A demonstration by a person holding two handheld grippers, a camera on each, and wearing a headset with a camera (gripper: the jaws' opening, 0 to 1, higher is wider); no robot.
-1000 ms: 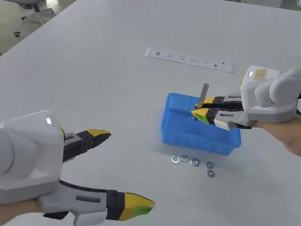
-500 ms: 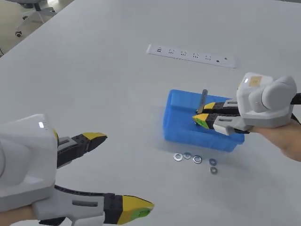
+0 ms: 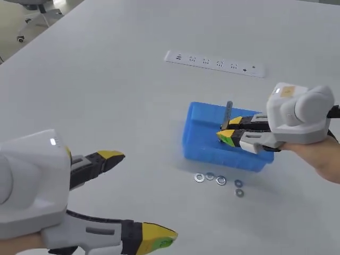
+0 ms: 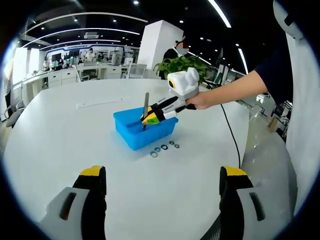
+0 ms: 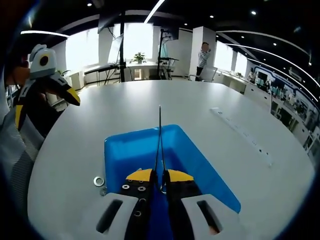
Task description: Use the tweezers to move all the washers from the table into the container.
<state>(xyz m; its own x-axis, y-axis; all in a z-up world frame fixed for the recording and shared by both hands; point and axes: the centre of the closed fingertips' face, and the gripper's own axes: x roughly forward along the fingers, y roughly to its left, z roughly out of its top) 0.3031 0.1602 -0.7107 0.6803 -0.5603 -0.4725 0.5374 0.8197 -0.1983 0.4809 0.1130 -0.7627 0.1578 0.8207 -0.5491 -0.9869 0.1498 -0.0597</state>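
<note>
White table, five washers beside the container; my right gripper clamps the tweezers over it, left gripper spread idle. Next: dip to a washer.

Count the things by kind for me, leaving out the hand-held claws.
washers, all on the table: 5
blue container: 1
tweezers: 1
power strip: 1
Total: 8

Lower end of the tweezers out of sight behind the right tool, within the container.
</note>
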